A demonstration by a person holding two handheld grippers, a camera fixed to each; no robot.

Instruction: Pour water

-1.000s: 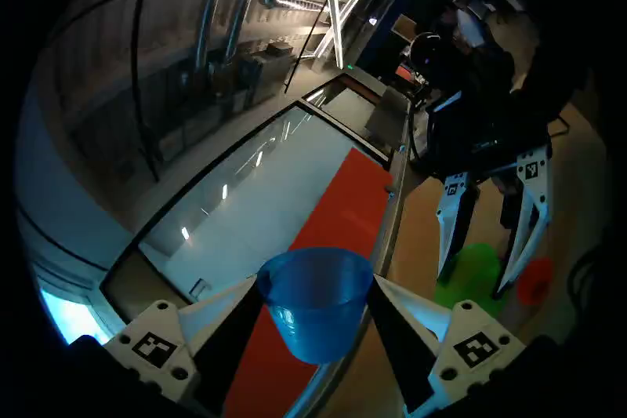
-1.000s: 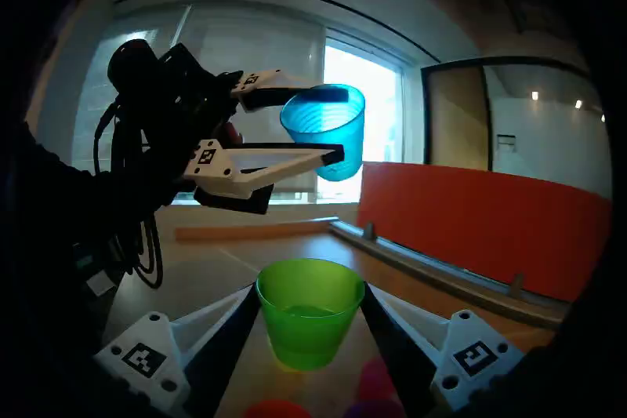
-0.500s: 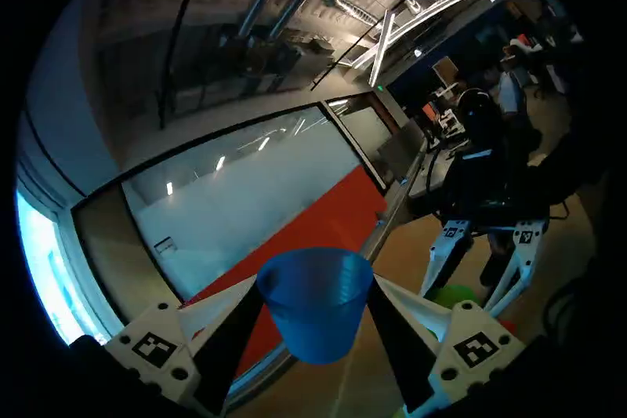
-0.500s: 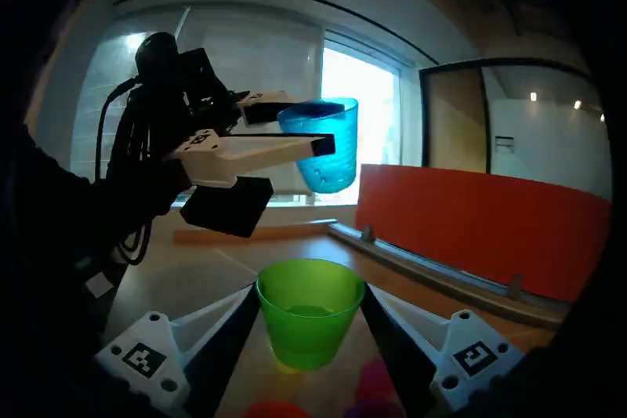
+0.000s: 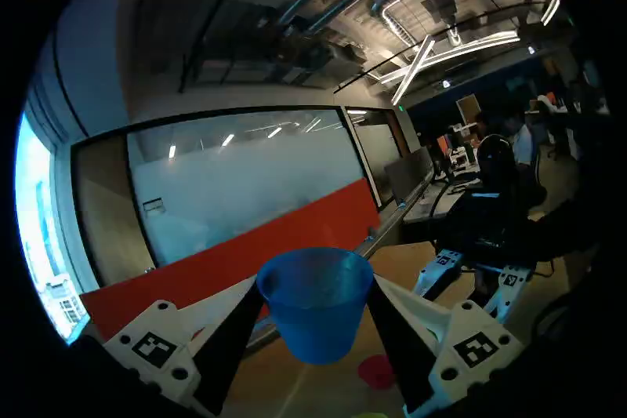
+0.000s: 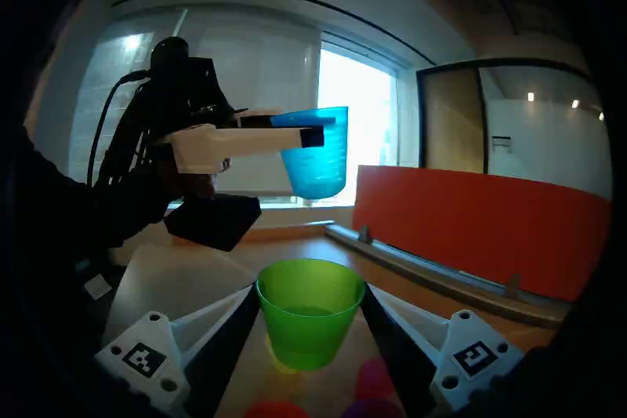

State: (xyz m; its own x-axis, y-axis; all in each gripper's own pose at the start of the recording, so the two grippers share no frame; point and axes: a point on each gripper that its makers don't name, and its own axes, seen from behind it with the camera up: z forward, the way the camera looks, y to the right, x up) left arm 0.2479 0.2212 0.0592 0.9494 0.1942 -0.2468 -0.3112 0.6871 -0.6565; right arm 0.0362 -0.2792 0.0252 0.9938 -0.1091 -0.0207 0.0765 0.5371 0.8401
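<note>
In the left gripper view, my left gripper (image 5: 315, 316) is shut on a blue plastic cup (image 5: 315, 304), held upright. The right gripper (image 5: 470, 281) shows farther off at the right, above the wooden table (image 5: 392, 257). In the right gripper view, my right gripper (image 6: 310, 316) is shut on a green cup (image 6: 310, 310) with a little liquid at its bottom. Above it and a bit to the left, the left gripper (image 6: 302, 126) holds the blue cup (image 6: 316, 153) level, in a person's dark-sleeved hand (image 6: 141, 190).
An orange partition (image 6: 486, 222) with a metal rail (image 6: 439, 277) runs along the table's far side. A red disc (image 5: 376, 371) lies on the wood below the blue cup. Pink and red round things (image 6: 376, 383) lie under the green cup. A bright window (image 6: 356, 120) is behind.
The left gripper has swung from tilted back to level, bringing the blue cup upright and slightly lower and left. The right gripper and the green cup have stayed still.
</note>
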